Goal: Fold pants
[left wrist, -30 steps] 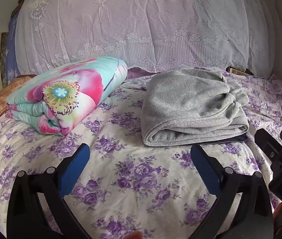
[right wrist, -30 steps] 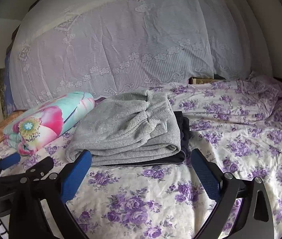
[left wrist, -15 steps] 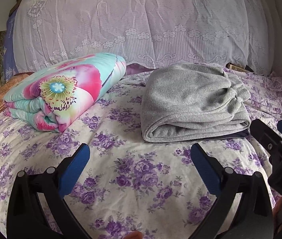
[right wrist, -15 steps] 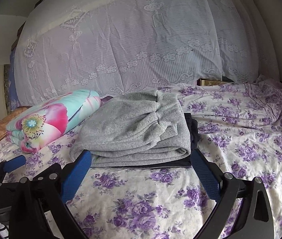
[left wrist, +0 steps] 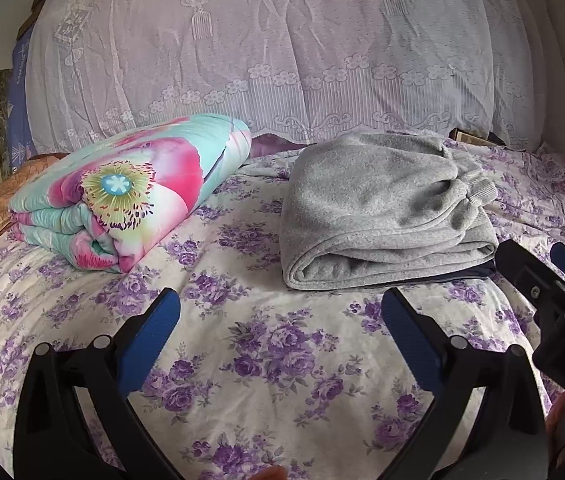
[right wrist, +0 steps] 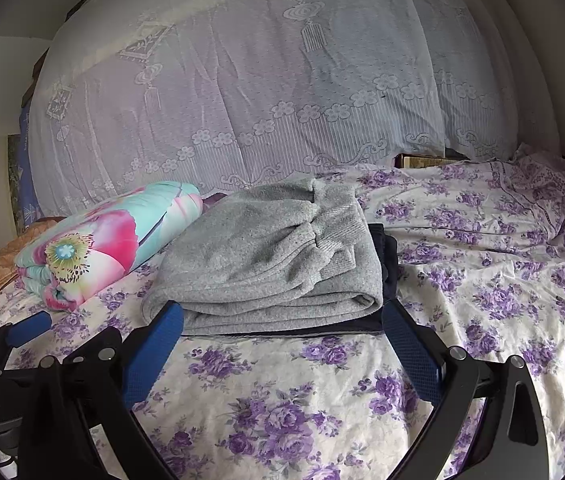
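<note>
Fingers apart on both, left gripper [left wrist: 280, 312] & right gripper [right wrist: 282, 320], empty. Pants [right wrist: 266, 256] look folded; pull back w/o snagging the stack.

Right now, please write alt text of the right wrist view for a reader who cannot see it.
Folded gray pants lie on a dark garment on a purple-flowered bedsheet, just beyond the open right gripper. A folded floral quilt lies left of them, with a lace curtain behind.
</note>
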The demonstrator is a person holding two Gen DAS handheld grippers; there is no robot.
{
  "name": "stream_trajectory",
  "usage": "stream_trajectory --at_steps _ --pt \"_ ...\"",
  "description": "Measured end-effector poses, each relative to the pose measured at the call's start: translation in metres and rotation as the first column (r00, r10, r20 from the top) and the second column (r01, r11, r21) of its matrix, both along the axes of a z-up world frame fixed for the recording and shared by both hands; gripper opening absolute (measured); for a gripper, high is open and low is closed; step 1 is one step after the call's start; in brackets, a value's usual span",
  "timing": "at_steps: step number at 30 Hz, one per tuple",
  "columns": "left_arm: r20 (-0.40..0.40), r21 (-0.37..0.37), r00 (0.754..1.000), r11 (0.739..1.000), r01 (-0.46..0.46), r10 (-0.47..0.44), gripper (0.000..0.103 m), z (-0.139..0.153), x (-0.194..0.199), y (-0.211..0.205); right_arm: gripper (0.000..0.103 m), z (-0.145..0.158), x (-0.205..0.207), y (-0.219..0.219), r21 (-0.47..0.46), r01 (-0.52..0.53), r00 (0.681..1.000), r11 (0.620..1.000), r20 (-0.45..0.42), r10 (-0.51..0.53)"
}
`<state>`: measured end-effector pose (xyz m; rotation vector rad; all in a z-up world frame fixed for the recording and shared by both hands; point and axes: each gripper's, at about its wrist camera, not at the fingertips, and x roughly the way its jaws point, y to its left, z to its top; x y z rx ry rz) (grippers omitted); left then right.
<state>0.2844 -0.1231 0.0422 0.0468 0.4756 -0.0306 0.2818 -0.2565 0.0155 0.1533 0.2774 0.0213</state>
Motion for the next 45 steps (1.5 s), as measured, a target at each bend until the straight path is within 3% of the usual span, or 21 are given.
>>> stream_trajectory --at_steps 45 --pt "0.014 0.004 1.000 1.000 0.014 -0.014 0.098 0.0055 -0.0089 -0.0076 0.100 0.0011 -0.0019 0.0003 0.006 0.002 1.000 1.000 0.004 -0.002"
